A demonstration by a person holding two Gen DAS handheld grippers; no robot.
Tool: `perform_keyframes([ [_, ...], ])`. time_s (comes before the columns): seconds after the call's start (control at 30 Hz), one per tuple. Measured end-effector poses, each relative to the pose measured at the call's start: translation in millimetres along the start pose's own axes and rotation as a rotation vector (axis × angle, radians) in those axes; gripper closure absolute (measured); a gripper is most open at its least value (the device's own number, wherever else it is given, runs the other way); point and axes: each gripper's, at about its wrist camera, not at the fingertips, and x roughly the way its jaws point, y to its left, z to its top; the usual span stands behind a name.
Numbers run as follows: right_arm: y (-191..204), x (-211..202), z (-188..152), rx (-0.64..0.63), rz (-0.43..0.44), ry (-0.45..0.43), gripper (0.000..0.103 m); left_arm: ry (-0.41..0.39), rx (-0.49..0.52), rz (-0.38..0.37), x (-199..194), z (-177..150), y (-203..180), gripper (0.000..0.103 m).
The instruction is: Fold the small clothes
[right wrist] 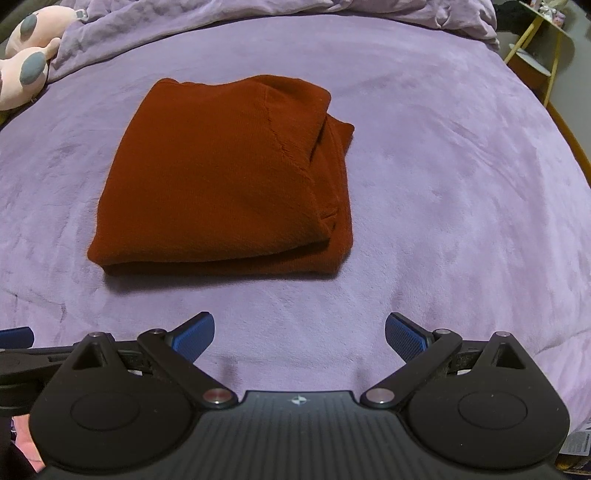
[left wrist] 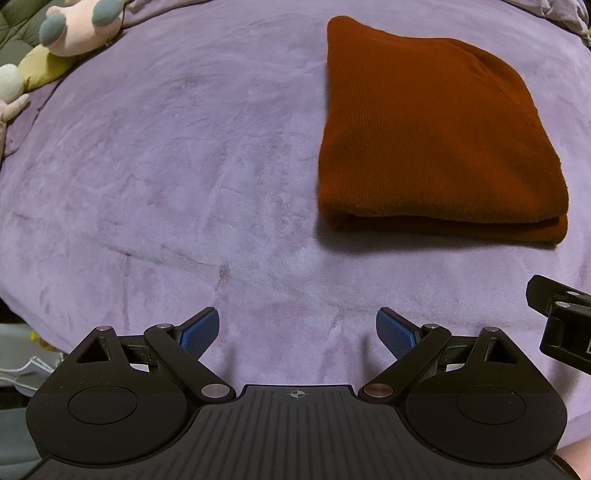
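A rust-red knit garment [left wrist: 436,136] lies folded into a thick rectangle on the purple blanket [left wrist: 166,166]. In the right wrist view the garment [right wrist: 221,181] sits ahead and a little left, with layered edges showing on its right side. My left gripper [left wrist: 297,332] is open and empty, hovering over bare blanket, short of the garment and to its left. My right gripper [right wrist: 299,336] is open and empty, just short of the garment's near fold. Part of the right gripper shows at the right edge of the left wrist view.
A pink and grey plush toy [left wrist: 77,26] lies at the far left of the bed, also seen in the right wrist view [right wrist: 26,55]. Bunched purple bedding [right wrist: 258,11] lies along the far side. A yellow-framed stand [right wrist: 543,48] is beyond the bed's right edge.
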Motion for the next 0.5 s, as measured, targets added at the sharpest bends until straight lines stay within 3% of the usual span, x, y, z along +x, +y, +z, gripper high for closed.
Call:
perform_keyframes([
  [0.5,0.8,-1.4,0.5,0.002,0.008,0.009,0.004,-0.001,-0.009,-0.01,-1.8,0.3,0.9,0.007],
])
